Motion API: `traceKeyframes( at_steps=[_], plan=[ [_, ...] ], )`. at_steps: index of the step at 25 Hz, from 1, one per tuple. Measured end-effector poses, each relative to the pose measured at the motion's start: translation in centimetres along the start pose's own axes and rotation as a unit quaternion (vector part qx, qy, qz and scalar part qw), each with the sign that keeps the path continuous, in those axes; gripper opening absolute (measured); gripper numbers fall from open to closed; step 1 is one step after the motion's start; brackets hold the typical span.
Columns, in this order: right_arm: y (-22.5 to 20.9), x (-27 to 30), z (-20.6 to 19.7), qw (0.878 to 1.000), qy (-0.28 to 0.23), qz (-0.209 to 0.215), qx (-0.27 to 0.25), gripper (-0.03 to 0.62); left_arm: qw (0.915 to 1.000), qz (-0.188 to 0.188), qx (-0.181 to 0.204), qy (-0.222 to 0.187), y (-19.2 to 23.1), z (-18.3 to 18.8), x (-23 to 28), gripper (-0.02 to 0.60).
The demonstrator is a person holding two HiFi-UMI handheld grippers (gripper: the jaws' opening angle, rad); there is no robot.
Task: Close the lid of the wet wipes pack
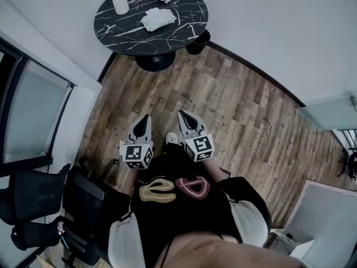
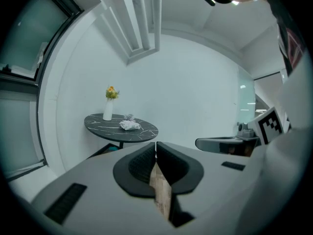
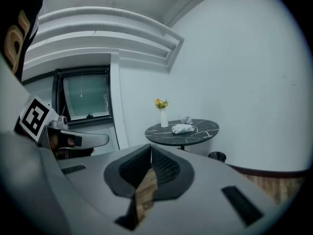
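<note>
1. While both grippers are held over the wooden floor (image 1: 234,110), well apart from the round counter (image 1: 122,27), the wet wipes pack (image 1: 158,19) lies on its marbled top, near a white vase (image 1: 119,1).
2. Left gripper (image 1: 145,119): fingers (image 2: 139,165) closed together, nothing between them.
3. Right gripper (image 1: 183,115): fingers (image 3: 168,170) likewise closed, empty.
4. Pack lid: too small to make out.

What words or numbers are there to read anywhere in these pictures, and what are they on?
No word or number reads clearly.
Black shirt: a tan curly shape and a red one, maybe letters; I cannot tell which.
White wet wipes pack on the round black marble table: too small to read.
Left gripper and right gripper: black-and-white square marker patterns on their cubes, not words.
</note>
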State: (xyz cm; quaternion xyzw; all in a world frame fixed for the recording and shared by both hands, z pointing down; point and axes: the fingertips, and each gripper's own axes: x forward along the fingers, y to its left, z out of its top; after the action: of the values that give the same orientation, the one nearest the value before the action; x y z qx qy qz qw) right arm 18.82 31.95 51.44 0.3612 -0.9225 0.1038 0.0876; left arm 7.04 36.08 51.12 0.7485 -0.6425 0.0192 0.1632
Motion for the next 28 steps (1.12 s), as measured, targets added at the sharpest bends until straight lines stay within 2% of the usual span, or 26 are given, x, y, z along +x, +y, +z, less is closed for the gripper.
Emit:
traceKeyframes(
  at_steps=[5,11,22,28],
  plan=[
    [-2.9,2.2,0.7,1.0,0.007,0.024,-0.001,0.012,0.9999,0.013,0.006,0.001,-0.5,0.5,3.2,0.021],
    [-4.7,3.4,1.1,0.999,0.007,0.038,0.0,0.012,0.9996,0.022,-0.011,0.011,-0.7,-0.2,5.2,0.021],
    [-6.5,4.6,1.3,0.999,0.013,0.032,0.009,0.012,0.9997,0.007,-0.015,0.017,-0.7,0.5,8.2,0.021],
    [-7.0,6.0,2.2,0.999,0.017,0.048,-0.002,0.014,0.9998,0.0,-0.014,0.014,-0.3,1.4,10.2,0.021]
  ],
)
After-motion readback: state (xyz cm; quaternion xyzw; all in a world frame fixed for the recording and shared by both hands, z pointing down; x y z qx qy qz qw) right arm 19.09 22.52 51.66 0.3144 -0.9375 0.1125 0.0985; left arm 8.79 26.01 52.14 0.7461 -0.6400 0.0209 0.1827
